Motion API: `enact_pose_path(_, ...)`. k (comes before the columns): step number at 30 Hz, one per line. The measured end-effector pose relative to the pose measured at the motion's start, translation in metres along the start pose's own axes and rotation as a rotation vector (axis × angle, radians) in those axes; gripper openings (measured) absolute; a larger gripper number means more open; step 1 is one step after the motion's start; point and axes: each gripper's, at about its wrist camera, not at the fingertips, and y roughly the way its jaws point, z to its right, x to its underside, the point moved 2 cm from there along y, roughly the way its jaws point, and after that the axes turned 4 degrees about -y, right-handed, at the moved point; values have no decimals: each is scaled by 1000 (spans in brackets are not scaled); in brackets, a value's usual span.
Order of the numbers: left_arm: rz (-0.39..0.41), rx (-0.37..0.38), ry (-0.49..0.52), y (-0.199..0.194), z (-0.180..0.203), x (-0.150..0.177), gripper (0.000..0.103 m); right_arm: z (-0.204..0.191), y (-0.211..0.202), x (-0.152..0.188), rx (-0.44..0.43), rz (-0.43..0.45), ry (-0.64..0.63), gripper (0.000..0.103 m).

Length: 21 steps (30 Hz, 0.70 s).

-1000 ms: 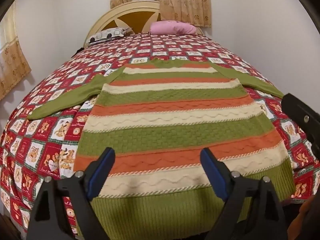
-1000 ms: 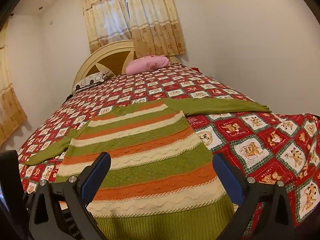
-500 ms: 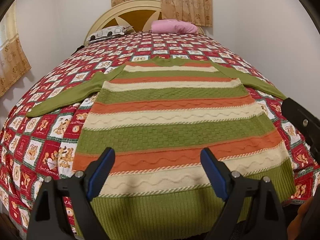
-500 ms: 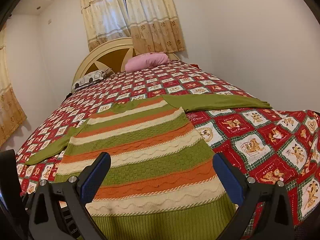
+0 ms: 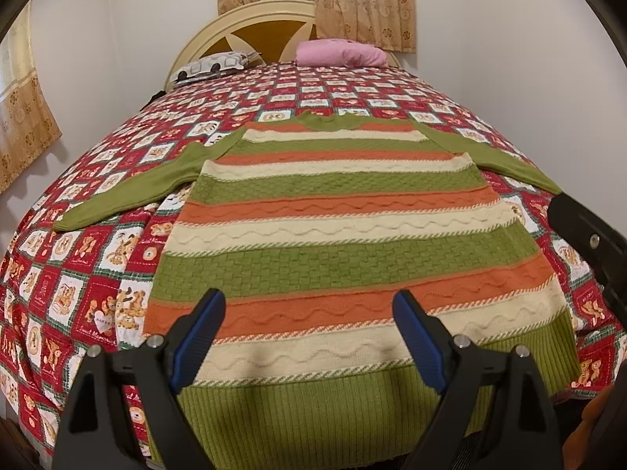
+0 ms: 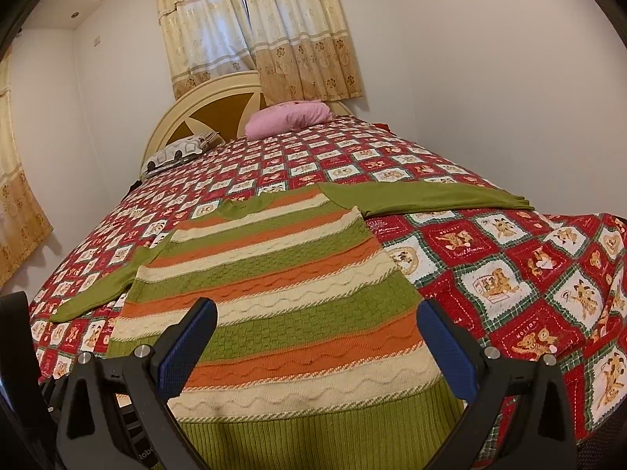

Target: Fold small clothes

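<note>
A knit sweater (image 5: 345,235) with green, orange and cream stripes lies flat on the bed, both green sleeves spread sideways, hem toward me. It also shows in the right wrist view (image 6: 274,293). My left gripper (image 5: 309,309) is open and empty, hovering above the hem near its left half. My right gripper (image 6: 317,321) is open and empty, above the hem's right part. The right gripper's black body (image 5: 588,239) shows at the right edge of the left wrist view.
The bed has a red patchwork quilt (image 5: 78,254) with bear pictures. A pink pillow (image 5: 341,53) and a patterned pillow (image 5: 211,66) lie by the cream headboard (image 6: 203,113). White walls stand close on the right, curtains behind.
Both grippers have risen and drawn back a little, with the view tilting up toward the headboard. The sweater has not moved.
</note>
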Motion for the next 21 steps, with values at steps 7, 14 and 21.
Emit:
enact_pose_path(7, 1, -1, 2, 0, 1, 0, 90, -1, 2, 3, 0, -9, 1, 102)
enact_pose_path(14, -3, -2, 2, 0, 0, 1, 90, 0, 2, 5, -1, -11, 3, 102)
enact_pose_path(21, -1, -1, 2, 1, 0, 2, 90, 1, 3, 4, 0, -12, 5, 102)
